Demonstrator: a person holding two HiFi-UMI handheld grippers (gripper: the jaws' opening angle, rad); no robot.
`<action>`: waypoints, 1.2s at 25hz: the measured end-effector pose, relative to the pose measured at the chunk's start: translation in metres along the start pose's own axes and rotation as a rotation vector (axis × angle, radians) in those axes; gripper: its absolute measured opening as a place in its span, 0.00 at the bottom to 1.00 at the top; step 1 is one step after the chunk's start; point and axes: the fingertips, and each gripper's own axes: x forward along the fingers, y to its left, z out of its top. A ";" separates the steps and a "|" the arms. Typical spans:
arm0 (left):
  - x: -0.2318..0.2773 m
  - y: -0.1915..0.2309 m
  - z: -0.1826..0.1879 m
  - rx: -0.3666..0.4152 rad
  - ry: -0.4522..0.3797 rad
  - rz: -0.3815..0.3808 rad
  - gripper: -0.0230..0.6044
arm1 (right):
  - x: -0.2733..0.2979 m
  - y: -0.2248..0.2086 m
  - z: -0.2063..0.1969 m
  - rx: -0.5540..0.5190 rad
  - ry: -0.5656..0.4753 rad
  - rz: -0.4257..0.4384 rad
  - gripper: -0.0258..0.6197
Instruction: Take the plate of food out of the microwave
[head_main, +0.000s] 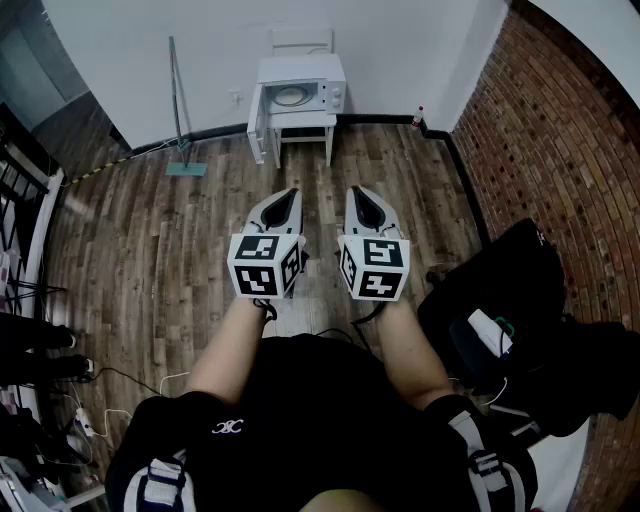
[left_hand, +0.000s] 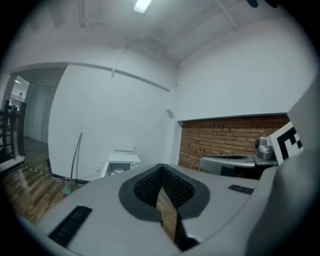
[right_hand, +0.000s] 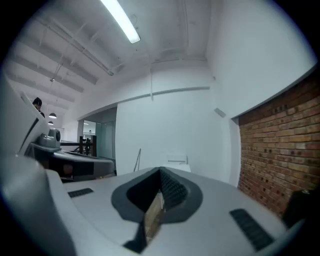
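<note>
Closest to me, both grippers sit side by side at the centre of the head view, noses pointing to 12 o'clock. The left gripper (head_main: 289, 197) has its jaws pressed together, and its own view (left_hand: 161, 166) shows nothing between them, only a sliver of floor behind the tips. The right gripper (head_main: 357, 196) is the same: jaws fully closed and empty (right_hand: 161, 170).

Under them runs the wooden floor (head_main: 150, 250). A black bag (head_main: 520, 290) slumps at 4 o'clock, against the brick wall (head_main: 560, 130) that fills the right side.

Further out at 11 o'clock, a mop (head_main: 180, 110) leans on the white wall. A small bottle (head_main: 418, 116) stands in the corner at 1 o'clock.

Farthest, dead on 12 o'clock, the microwave (head_main: 300, 90) rests on a little white table (head_main: 305, 125) with its door swung open to the left. The plate (head_main: 291, 97) is inside the cavity, well apart from both grippers. I can't make out what is on it from here. The left gripper view also catches the microwave (left_hand: 121, 162), with a pale disc inside.
</note>
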 end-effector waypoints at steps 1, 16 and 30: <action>0.000 -0.001 -0.001 0.005 0.001 0.004 0.02 | -0.001 -0.001 0.000 0.002 -0.005 -0.005 0.05; 0.030 -0.004 -0.013 -0.001 0.029 -0.001 0.02 | 0.003 -0.024 -0.017 0.008 0.009 -0.025 0.05; 0.161 0.048 0.020 0.008 0.010 -0.061 0.02 | 0.126 -0.067 -0.008 -0.056 0.048 -0.090 0.05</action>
